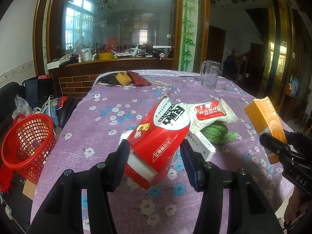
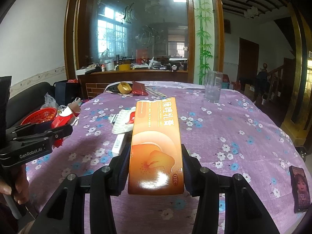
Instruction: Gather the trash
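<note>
My left gripper [image 1: 155,148] is shut on a crumpled red and white box [image 1: 159,134] and holds it above the purple flowered tablecloth [image 1: 109,117]. My right gripper [image 2: 156,152] is shut on an orange ointment box [image 2: 156,146], held above the table; it also shows at the right of the left wrist view [image 1: 267,128]. A red mesh basket [image 1: 27,140] stands off the table's left edge. A red and white wrapper [image 1: 210,111], a white box [image 1: 202,146] and a green cloth [image 1: 216,131] lie on the table.
A glass mug [image 1: 210,74] stands at the far right. A yellow tape roll [image 1: 123,78], a dark red pouch [image 1: 139,79] and chopsticks [image 1: 117,85] lie at the far edge. A phone [image 2: 299,188] lies at the table's right. Bags sit by the sofa on the left.
</note>
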Motion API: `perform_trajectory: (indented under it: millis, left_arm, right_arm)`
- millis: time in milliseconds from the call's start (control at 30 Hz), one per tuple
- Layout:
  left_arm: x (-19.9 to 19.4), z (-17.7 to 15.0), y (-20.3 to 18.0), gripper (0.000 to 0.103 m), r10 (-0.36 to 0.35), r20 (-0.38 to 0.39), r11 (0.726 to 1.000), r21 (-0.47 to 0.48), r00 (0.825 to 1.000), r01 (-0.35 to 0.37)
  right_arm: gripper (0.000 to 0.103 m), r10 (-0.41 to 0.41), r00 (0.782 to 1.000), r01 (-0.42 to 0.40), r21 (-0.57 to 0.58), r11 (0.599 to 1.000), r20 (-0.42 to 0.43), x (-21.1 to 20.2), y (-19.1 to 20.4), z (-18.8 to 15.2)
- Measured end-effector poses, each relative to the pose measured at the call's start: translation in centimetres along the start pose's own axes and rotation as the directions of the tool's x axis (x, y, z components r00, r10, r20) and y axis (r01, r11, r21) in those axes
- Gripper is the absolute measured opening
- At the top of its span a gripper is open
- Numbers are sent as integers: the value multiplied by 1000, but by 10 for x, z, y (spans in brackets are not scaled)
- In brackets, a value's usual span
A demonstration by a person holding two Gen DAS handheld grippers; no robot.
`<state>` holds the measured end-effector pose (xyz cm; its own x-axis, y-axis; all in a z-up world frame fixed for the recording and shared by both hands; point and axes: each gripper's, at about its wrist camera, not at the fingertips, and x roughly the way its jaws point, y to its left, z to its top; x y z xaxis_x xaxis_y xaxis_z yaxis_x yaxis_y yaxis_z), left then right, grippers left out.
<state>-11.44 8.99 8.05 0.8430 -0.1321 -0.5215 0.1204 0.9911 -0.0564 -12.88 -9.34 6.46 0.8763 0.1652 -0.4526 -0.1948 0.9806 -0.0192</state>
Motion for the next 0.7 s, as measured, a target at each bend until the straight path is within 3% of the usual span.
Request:
perform_trajectory:
  millis: [700]
  left_arm:
    - [-13, -2, 11, 52, 17, 7, 1000, -21, 1000, -17]
  right_arm:
    - [51, 49, 999, -49, -20, 999, -4, -5, 18, 4]
